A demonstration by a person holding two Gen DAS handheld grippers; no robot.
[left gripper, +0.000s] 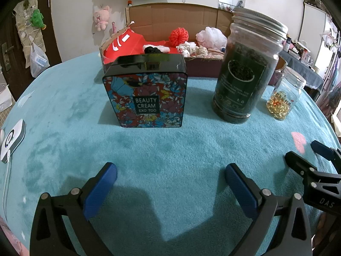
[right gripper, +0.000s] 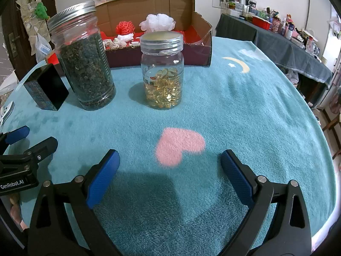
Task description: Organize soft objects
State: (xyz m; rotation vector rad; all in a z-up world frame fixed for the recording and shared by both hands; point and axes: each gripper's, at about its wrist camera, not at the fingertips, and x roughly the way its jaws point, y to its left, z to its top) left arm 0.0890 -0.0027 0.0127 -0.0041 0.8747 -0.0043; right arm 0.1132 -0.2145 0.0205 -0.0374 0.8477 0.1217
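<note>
An open cardboard box [left gripper: 177, 15] [right gripper: 200, 51] stands at the back of the teal table. In it lie soft things: a red knitted ball [left gripper: 179, 34] [right gripper: 125, 27], a white mesh puff [left gripper: 211, 36] [right gripper: 158, 22], a red cloth [left gripper: 122, 43], a black-and-white piece [left gripper: 154, 49] and small white knitted items [left gripper: 191, 50] [right gripper: 116, 42]. My left gripper [left gripper: 170, 170] is open and empty, low over the cloth near the front. My right gripper [right gripper: 170, 157] is open and empty above a pink heart [right gripper: 179, 146]. Each gripper shows at the edge of the other's view.
A floral "Beauty Cream" tin [left gripper: 146, 95] [right gripper: 45, 87], a tall jar of dark tea leaves [left gripper: 245, 68] [right gripper: 83, 57] and a jar of yellow capsules [left gripper: 284, 95] [right gripper: 163, 70] stand in front of the box. A white device [left gripper: 12, 139] lies at the left edge.
</note>
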